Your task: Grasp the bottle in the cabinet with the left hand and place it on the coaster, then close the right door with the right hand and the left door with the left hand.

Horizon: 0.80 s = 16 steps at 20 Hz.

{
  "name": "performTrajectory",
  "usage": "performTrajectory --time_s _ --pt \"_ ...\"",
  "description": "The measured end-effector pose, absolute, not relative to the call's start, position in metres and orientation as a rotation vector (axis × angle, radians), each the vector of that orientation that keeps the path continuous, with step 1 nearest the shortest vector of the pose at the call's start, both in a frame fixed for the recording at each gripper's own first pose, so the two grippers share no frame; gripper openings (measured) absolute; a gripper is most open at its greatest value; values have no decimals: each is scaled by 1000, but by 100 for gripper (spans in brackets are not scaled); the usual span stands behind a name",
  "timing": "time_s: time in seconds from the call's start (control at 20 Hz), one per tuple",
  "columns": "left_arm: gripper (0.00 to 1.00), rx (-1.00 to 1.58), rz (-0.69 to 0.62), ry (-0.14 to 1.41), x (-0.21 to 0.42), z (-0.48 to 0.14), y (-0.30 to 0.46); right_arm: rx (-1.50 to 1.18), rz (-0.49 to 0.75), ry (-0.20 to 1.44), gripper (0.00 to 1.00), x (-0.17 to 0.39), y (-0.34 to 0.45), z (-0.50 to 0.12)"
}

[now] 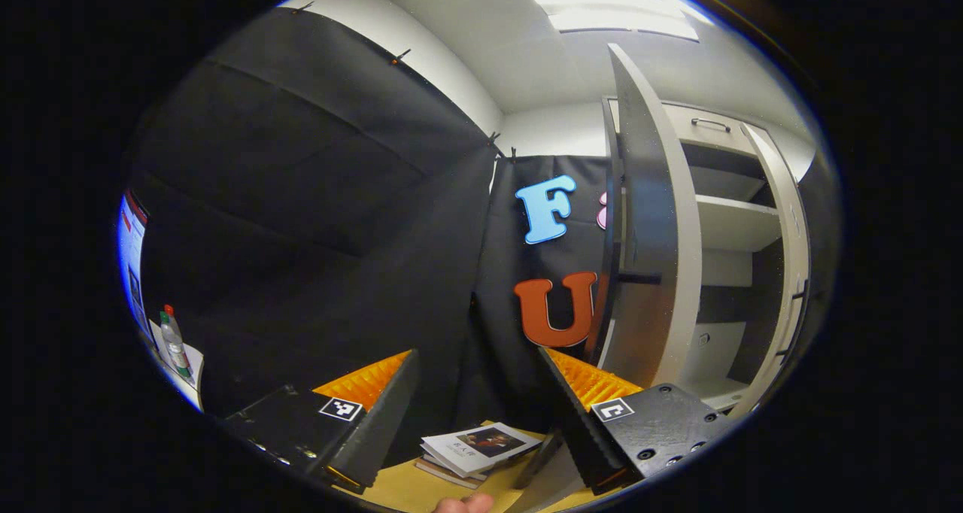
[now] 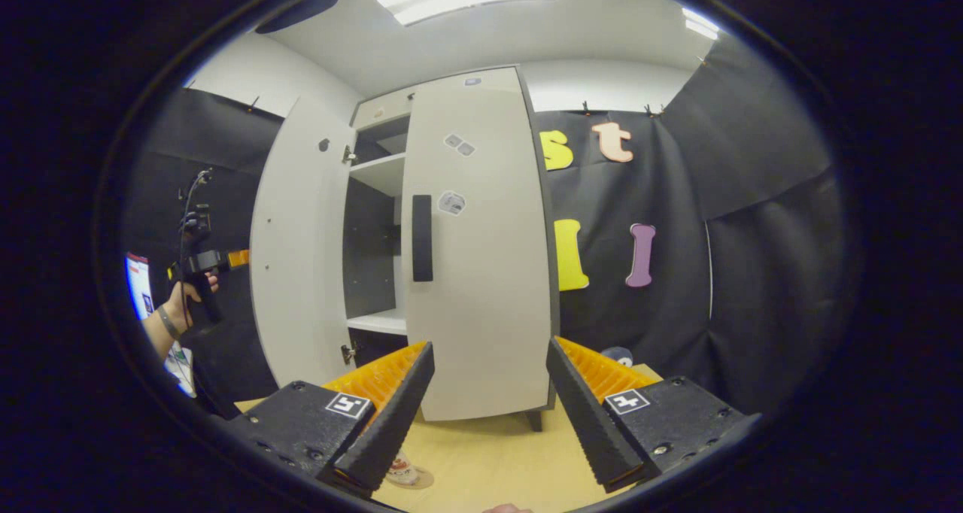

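Fingers of left gripper (image 1: 478, 355) spread apart, nothing between them. Fingers of right gripper (image 2: 490, 344) likewise parted and empty.

Progress, as judged:
- Small clear bottle with pale label (image 2: 402, 472) standing on round brown coaster (image 2: 423, 483), low beside the right gripper's left finger, on the yellow wooden tabletop (image 2: 489, 460). Placement taken as done.
- White right door with black bar handle (image 2: 481, 272), ahead of the right gripper's fingers, swung to or nearly to the tall white cabinet (image 2: 380, 174). Full closure not confirmed.
- White left door (image 2: 297, 272) wide open, beyond the right gripper's left finger, and seen ahead and right of the left gripper's right finger. Closing outstanding.

Orientation: bottle apparently upright, long axis vertical, base on coaster. Upper part hidden behind the finger, so cap direction unverified.
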<state>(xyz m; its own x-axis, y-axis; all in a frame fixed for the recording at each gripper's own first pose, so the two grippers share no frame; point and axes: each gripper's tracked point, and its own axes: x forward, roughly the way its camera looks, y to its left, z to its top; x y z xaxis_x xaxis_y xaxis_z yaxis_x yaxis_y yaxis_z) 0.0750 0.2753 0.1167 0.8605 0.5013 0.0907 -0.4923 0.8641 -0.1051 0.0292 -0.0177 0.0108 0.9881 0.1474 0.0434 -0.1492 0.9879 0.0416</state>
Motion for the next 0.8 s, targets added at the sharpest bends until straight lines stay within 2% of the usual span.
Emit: performTrajectory --time_s 0.15,0.3,0.35,0.45,0.8 --pt "97 -110 509 -108 77 114 271 45 131 -40 98 30 -24 12" --pt "94 -126 483 -106 79 113 258 37 138 -40 98 35 -22 12" --pt "100 -120 476 -106 79 113 254 37 143 -42 98 35 -20 13" --pt "99 -102 453 -104 81 116 243 39 152 -49 98 35 -19 15" --pt "99 -165 212 -88 105 115 182 23 123 -42 98 32 -31 15"
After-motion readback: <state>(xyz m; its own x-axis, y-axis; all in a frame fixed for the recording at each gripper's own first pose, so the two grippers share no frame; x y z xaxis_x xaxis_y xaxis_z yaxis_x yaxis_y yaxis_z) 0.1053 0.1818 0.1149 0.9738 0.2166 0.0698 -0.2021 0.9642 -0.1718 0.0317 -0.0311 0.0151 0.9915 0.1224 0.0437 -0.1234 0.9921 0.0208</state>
